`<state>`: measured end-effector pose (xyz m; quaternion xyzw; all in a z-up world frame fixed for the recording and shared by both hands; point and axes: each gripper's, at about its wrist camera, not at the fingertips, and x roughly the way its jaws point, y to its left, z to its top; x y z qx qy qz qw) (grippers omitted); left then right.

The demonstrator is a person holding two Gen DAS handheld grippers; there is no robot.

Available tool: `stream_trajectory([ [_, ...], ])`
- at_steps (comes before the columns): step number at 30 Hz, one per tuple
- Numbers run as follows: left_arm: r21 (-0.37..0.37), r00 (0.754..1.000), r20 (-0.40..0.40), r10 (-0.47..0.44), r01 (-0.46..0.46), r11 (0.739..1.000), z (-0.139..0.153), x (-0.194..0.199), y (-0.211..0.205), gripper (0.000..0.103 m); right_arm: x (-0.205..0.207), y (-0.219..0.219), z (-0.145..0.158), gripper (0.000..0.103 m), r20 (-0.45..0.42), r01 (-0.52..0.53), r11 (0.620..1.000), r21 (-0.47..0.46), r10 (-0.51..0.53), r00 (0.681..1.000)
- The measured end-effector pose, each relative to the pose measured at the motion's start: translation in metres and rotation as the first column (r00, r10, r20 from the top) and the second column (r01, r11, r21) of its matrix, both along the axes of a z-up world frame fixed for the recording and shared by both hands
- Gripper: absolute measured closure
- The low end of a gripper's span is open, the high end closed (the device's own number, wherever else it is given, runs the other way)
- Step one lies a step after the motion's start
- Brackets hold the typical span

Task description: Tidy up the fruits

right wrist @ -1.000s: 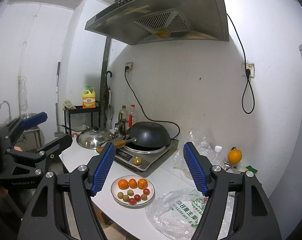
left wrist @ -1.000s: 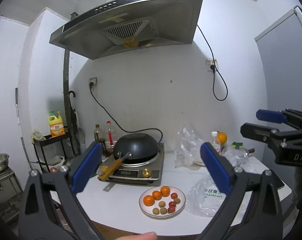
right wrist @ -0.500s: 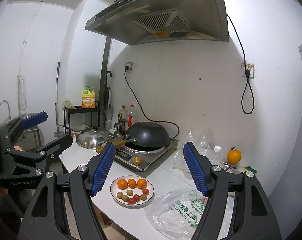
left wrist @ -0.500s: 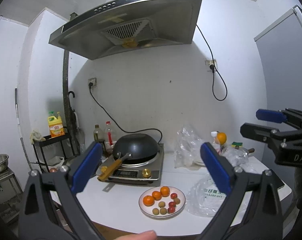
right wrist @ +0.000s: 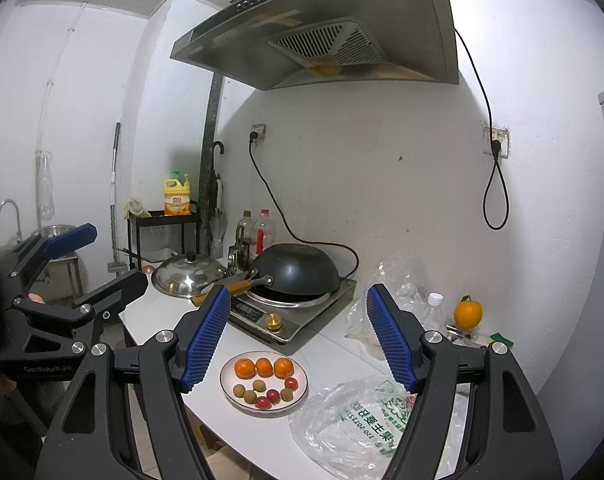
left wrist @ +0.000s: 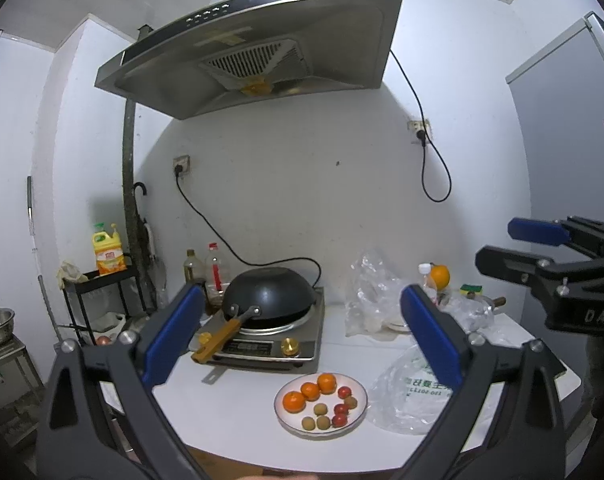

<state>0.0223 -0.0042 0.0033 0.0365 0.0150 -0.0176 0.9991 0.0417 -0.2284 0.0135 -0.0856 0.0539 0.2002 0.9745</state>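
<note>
Fruits [left wrist: 322,400] lie on a white plate [left wrist: 281,412] near the front edge of the desk [left wrist: 238,404]: three oranges in a row toward the back, small red and tan-green ones in front of them. Just beside the plate, toward the desk's right edge, lies a crumpled plastic bag [right wrist: 354,424], and behind it an upturned black wok [right wrist: 298,270] sits on a cooker [right wrist: 298,316]. Both the left claw [left wrist: 302,336] and the right claw [right wrist: 298,336] hang above the front edge with jaws spread, gripping nothing.
</note>
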Motion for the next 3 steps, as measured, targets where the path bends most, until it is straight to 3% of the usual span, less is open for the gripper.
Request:
stream_trajectory([
  [3, 0.006, 1.000, 0.001, -0.003, 0.003, 1.000, -0.0008, -0.0003, -0.0017, 0.003, -0.0002, -0.0002, 0.0004, 0.029, 0.000, -0.001, 1.000, -0.002, 0.001, 1.000],
])
